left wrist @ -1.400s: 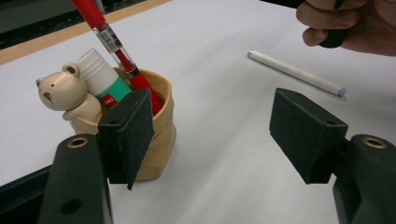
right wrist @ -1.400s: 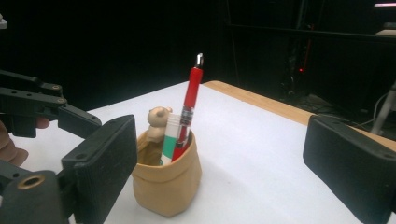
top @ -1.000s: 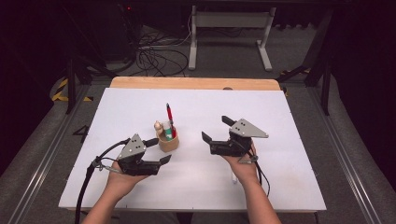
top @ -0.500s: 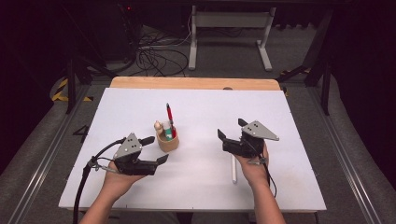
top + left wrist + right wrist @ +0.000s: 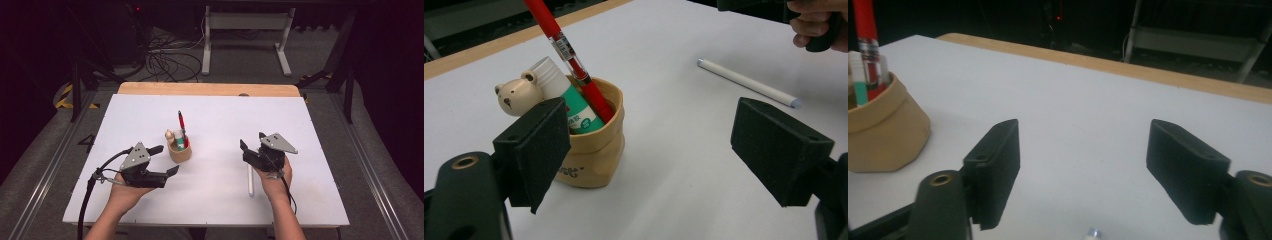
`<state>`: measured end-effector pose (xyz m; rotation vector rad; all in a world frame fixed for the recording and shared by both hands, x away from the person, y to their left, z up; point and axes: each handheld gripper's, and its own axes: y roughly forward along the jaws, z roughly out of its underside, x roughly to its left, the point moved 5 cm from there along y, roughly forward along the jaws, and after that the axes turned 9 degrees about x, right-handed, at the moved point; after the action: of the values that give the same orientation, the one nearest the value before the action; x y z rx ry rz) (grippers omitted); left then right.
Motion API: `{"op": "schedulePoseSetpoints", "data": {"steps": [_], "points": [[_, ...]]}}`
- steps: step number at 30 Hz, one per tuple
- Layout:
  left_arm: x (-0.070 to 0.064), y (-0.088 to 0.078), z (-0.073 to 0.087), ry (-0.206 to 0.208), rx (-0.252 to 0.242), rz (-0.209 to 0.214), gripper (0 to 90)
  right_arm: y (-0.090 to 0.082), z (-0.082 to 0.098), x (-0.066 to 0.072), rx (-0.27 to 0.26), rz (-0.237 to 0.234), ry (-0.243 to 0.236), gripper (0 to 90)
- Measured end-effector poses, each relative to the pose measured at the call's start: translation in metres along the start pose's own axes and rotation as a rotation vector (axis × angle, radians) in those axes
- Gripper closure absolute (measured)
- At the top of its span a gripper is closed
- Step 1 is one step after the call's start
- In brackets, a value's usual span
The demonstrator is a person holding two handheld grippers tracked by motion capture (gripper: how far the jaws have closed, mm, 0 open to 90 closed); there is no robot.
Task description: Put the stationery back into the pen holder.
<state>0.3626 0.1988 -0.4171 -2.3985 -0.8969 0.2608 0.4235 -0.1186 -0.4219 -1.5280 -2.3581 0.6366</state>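
White pen (image 5: 250, 180) lies on the table just under right tongs (image 5: 251, 143).

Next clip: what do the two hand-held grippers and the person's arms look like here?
Both are black. The left hand-held gripper and the right hand-held gripper each carry a grey three-cornered plate on top, and a black cable trails from each. The jaws end in flat, rectangular black pads. The forearms are bare, with no sleeves in the high view.
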Motion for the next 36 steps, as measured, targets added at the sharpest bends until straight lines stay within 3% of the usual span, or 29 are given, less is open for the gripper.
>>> {"op": "schedulePoseSetpoints", "data": {"steps": [13,30,36], "points": [[-0.001,-0.001,0.0,0.005,0.001,-0.002,16.9,0.006,0.014,-0.003,0.107,0.049,0.077,43.9],[-0.001,0.001,0.003,0.007,0.013,0.002,16.9,0.019,0.029,-0.007,0.227,0.04,0.152,53.0],[-0.001,0.001,0.002,0.008,0.011,0.001,16.9,0.024,0.033,-0.006,0.254,0.035,0.157,55.7]]}}
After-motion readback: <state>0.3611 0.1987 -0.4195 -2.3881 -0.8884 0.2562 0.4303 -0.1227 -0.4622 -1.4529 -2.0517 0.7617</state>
